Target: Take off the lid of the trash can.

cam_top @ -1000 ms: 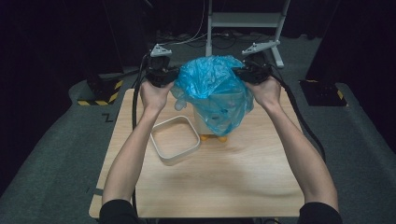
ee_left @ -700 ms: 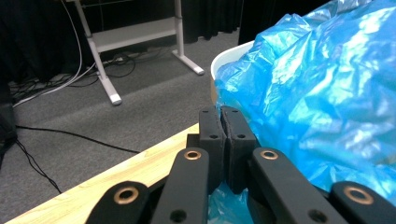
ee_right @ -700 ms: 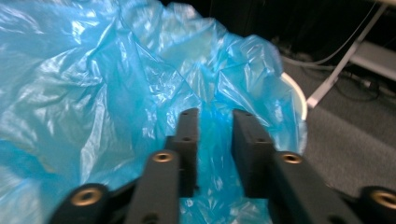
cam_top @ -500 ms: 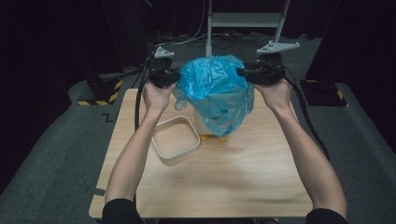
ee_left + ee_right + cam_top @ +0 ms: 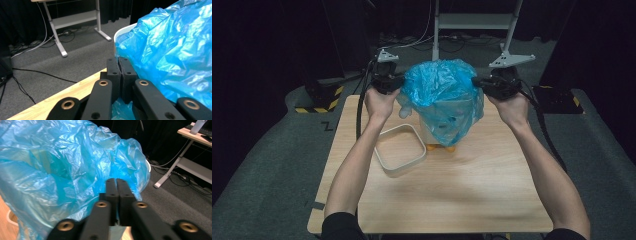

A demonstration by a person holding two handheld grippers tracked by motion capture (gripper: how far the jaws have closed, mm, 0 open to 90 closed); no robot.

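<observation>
A crumpled blue plastic bag (image 5: 443, 97) is stretched over a white bin (image 5: 428, 131) that stands at the back middle of the wooden table (image 5: 462, 190). My left gripper (image 5: 388, 82) is shut on the bag's left edge; in the left gripper view its jaws (image 5: 118, 65) pinch the blue bag (image 5: 170, 47) beside the bin's white rim (image 5: 123, 29). My right gripper (image 5: 484, 85) is shut on the bag's right edge, and the right gripper view has the blue film (image 5: 62, 165) caught between the closed jaws (image 5: 116, 187). Something orange (image 5: 439, 148) peeks out at the bin's foot.
A shallow white square container (image 5: 398, 149) lies on the table left of the bin. Behind the table stands a white metal stand (image 5: 472, 25) with cables on the grey carpet. Yellow-black striped blocks (image 5: 319, 102) sit on the floor at both sides.
Both grippers have lifted and spread a little, pulling the bag's mouth wider over the bin. The right gripper moved outward to the right.
</observation>
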